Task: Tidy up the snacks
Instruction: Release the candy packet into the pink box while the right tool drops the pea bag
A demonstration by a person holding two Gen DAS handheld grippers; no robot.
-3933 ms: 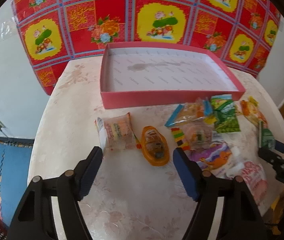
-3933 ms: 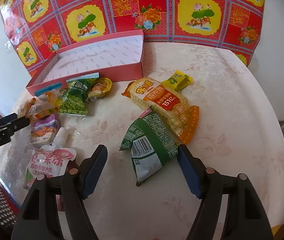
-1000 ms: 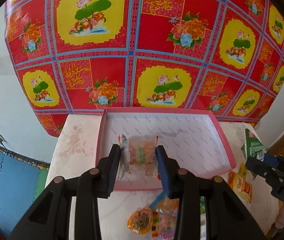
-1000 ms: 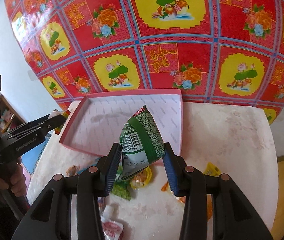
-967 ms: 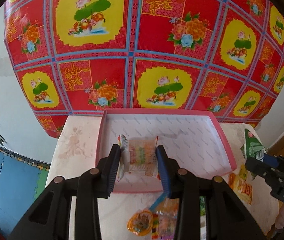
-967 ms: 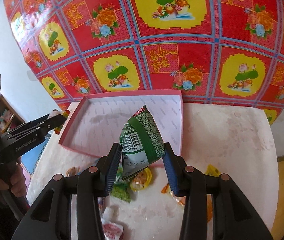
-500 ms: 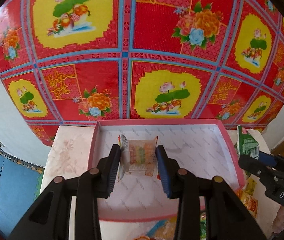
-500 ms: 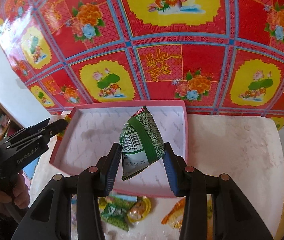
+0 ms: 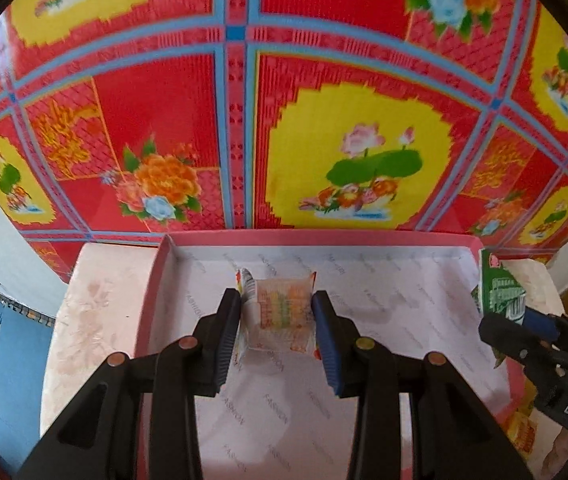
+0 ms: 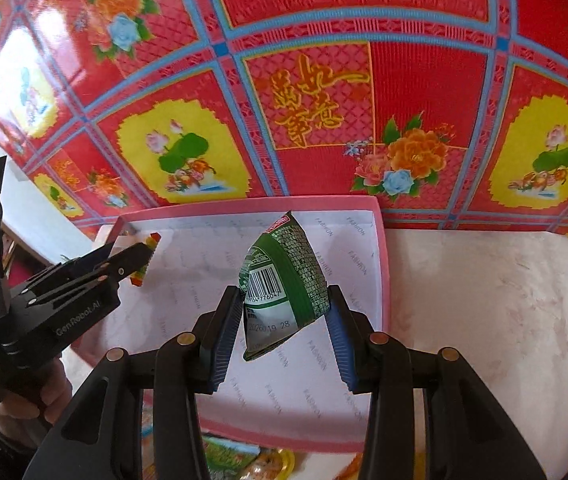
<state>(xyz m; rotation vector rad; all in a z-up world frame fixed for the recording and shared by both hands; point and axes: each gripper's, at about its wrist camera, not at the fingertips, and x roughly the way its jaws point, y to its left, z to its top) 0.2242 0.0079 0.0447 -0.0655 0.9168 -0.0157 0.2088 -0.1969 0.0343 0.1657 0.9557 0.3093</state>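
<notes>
My left gripper (image 9: 278, 312) is shut on a clear snack packet with coloured stripes (image 9: 282, 312), held above the white paper floor of the pink tray (image 9: 323, 237), towards its left half. My right gripper (image 10: 284, 312) is shut on a green snack bag with a barcode (image 10: 284, 280), hanging over the tray (image 10: 244, 205) near its right wall. The left view shows the right gripper (image 9: 523, 322) with the green bag (image 9: 499, 288) at the tray's right edge. In the right wrist view the left gripper (image 10: 146, 250) shows at the left, over the tray, a hand (image 10: 24, 396) under it.
A red, yellow and blue flowered cloth (image 9: 284, 100) hangs on the wall right behind the tray. Several snack packets (image 10: 240, 460) lie on the pale marbled table (image 10: 483, 300) in front of the tray. An orange packet (image 9: 521, 432) lies at the tray's near right corner.
Both grippers have moved forward and down with their packets, from the tray's near edge to over its floor. The tray and wall cloth look larger and the loose snacks have slipped out of view below.
</notes>
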